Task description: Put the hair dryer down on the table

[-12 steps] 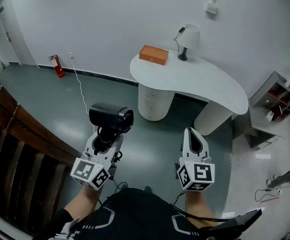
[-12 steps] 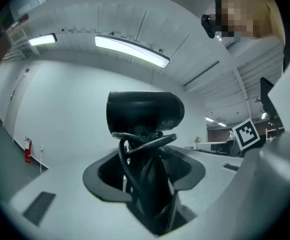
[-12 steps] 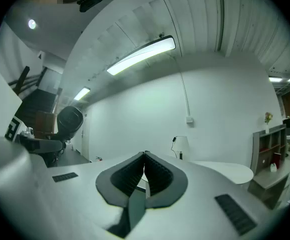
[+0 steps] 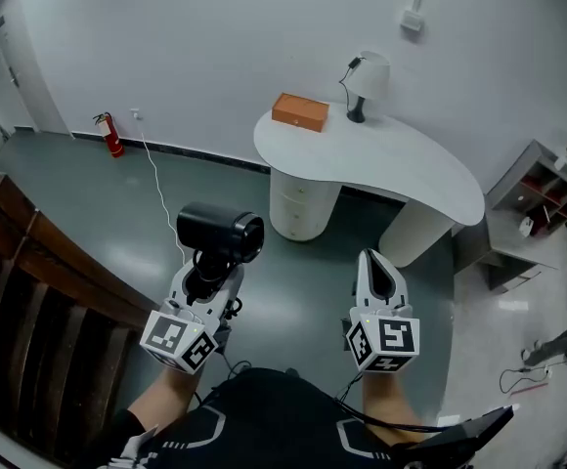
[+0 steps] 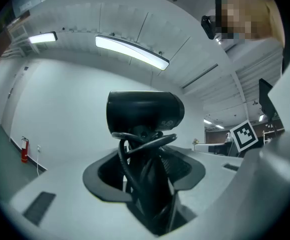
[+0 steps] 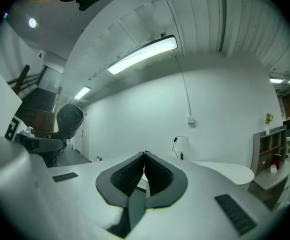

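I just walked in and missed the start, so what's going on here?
A person holds a claw in each hand. The left claw grips a black hair dryer by its cord-wrapped handle, above the floor, short of the white table. The right claw is shut and empty. The table holds an orange box and a lamp.

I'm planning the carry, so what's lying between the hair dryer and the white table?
Only bare grey floor. The head view shows nothing standing between the hair dryer and the white table.
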`<state>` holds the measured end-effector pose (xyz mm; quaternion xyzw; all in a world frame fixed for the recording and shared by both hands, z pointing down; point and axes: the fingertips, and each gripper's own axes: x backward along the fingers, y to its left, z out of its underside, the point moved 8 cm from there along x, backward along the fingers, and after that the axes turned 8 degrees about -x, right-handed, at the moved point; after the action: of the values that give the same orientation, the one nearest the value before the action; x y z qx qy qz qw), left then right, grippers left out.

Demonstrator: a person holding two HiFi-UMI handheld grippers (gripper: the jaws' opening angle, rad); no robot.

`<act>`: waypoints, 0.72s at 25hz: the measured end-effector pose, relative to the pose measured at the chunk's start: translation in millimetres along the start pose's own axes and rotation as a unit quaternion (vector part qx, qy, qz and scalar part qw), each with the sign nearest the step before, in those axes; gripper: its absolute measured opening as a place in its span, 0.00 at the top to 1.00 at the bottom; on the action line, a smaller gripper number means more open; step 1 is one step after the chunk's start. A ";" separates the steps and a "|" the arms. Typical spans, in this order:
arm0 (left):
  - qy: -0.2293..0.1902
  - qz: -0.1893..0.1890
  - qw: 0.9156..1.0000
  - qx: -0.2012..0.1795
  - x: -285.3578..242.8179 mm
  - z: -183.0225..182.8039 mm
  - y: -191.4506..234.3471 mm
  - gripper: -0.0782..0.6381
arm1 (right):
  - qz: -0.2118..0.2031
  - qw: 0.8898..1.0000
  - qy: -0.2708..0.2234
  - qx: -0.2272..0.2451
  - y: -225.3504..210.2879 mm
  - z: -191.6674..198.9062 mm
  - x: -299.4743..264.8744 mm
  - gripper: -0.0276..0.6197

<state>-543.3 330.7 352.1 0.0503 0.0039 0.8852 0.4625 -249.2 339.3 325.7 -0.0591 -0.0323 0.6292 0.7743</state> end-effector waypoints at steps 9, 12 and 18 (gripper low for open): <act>-0.004 0.012 1.000 -0.002 3.0 -4.3 21.9 0.59 | 0.009 1.000 -0.010 -0.007 13.6 -1.6 -10.2 0.92; -0.003 0.018 1.000 -0.005 5.9 -3.7 34.2 0.59 | 0.012 1.000 -0.015 -0.010 24.2 -0.4 -11.9 0.92; -0.004 0.033 0.999 -0.003 7.7 2.2 52.1 0.59 | 0.022 1.000 -0.004 -0.003 40.8 10.4 -16.1 0.92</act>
<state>-590.1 307.2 357.7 0.0530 -0.0020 0.8997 0.4333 -293.4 332.3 330.9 -0.0598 -0.0355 0.6463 0.7599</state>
